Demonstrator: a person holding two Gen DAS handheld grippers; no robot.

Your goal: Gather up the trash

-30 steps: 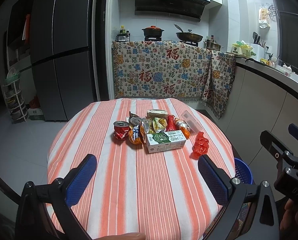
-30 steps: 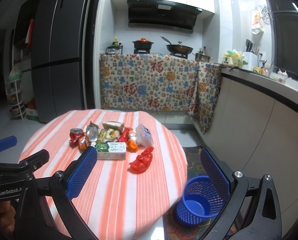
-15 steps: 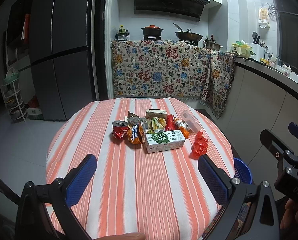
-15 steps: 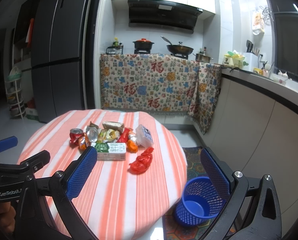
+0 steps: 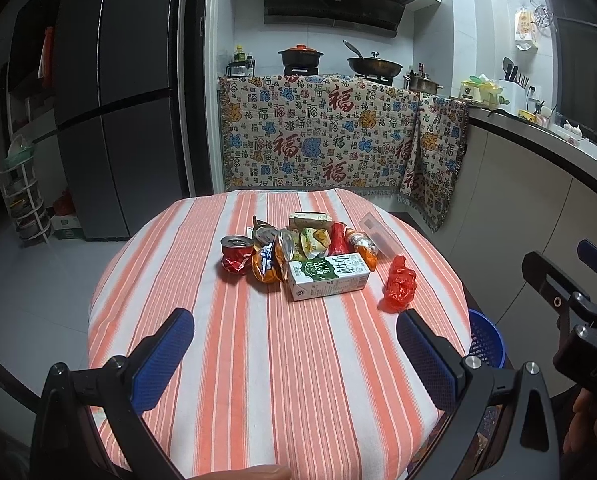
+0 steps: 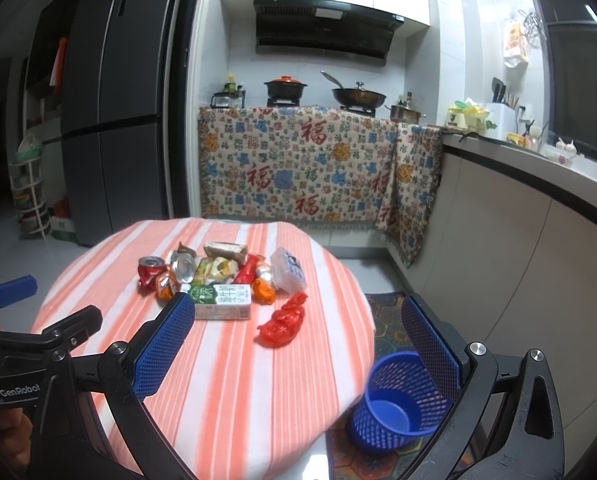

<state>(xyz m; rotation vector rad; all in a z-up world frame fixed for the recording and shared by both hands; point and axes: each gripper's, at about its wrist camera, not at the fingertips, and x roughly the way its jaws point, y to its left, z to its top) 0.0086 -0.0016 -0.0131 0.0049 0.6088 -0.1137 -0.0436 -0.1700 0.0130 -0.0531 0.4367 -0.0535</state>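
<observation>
Trash (image 5: pixel 298 256) lies heaped near the far edge of the round striped surface (image 5: pixel 258 380) in the left wrist view: a crushed red can (image 5: pixel 237 258) at the left of the heap, a green-and-white milk carton (image 5: pixel 327 276) lying on its side at the near side, and a crumpled red plastic bag (image 5: pixel 398 284) just apart toward the right edge. The left gripper (image 5: pixel 294 354) hangs over the near edge, its jaws spread wide and holding nothing. A blue basket (image 5: pixel 484 340) peeks out below the right edge.

From the right wrist view, the same heap sits toward the far edge, the carton (image 6: pixel 223 301) nearest, the red bag (image 6: pixel 284 320) right of it. The right gripper (image 6: pixel 292 342) has its jaws spread wide and empty. The blue basket (image 6: pixel 398 400) stands on the floor beside the surface's right edge, on a patterned mat (image 6: pixel 386 328).
</observation>
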